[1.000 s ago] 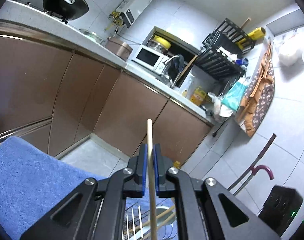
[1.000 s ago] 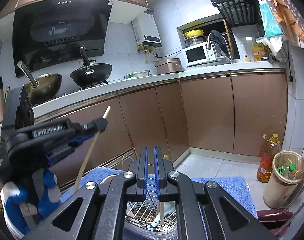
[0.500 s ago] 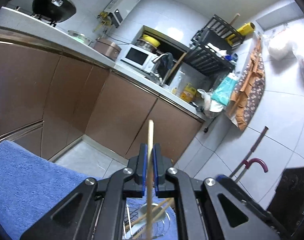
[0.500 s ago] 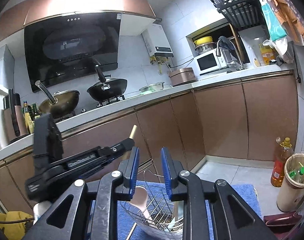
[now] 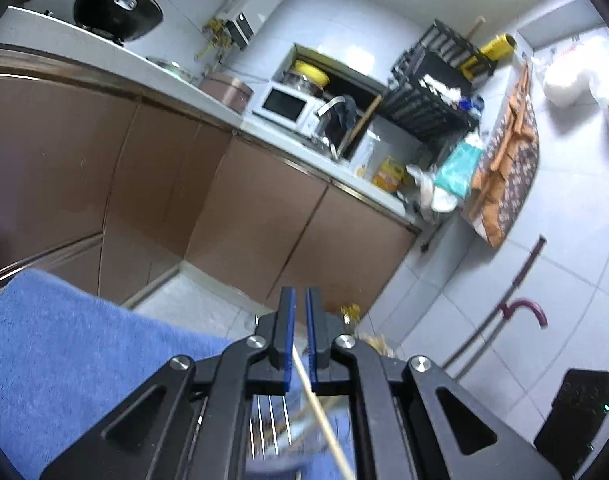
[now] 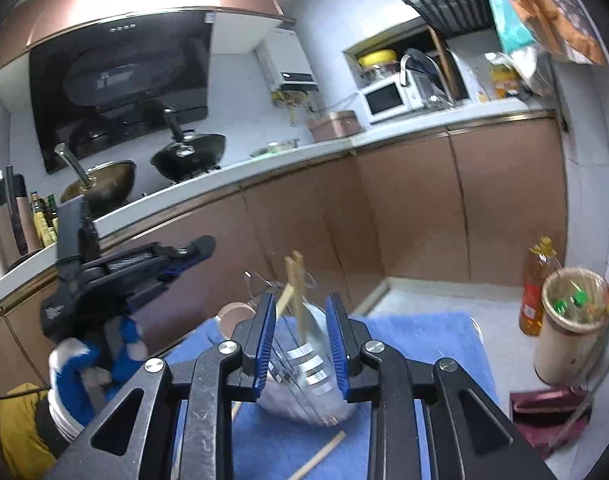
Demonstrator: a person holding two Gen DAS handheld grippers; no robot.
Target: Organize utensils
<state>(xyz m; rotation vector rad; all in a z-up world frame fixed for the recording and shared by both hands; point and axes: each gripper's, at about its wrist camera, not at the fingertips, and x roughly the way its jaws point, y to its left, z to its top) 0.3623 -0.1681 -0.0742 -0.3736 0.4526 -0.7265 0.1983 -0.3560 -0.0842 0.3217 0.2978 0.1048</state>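
My left gripper point(image 5: 300, 296) is shut on a wooden chopstick point(image 5: 316, 400). The stick's top end sits low between the blue pads and the rest slants down to the right, over a blurred wire basket point(image 5: 268, 420). In the right wrist view the same left gripper point(image 6: 200, 246) hovers left of the basket, held by a gloved hand point(image 6: 96, 352). My right gripper point(image 6: 298, 298) has its jaws opening, with nothing between the pads. Beyond them stands the wire basket point(image 6: 304, 360) with chopsticks point(image 6: 294, 276) upright in it. Another chopstick point(image 6: 320, 456) lies on the blue towel point(image 6: 424, 340).
Brown cabinets and a counter with two woks point(image 6: 188, 156) run behind the towel. An oil bottle point(image 6: 536, 288) and a round bin point(image 6: 576, 320) stand on the floor at the right. A beige cup point(image 6: 232, 312) sits left of the basket. A cane point(image 5: 520, 308) leans on the tiled wall.
My right gripper's jaws have spread apart and it has moved, so the basket now shows between them. The chopstick in the left gripper has slid down and no longer pokes above the fingertips.
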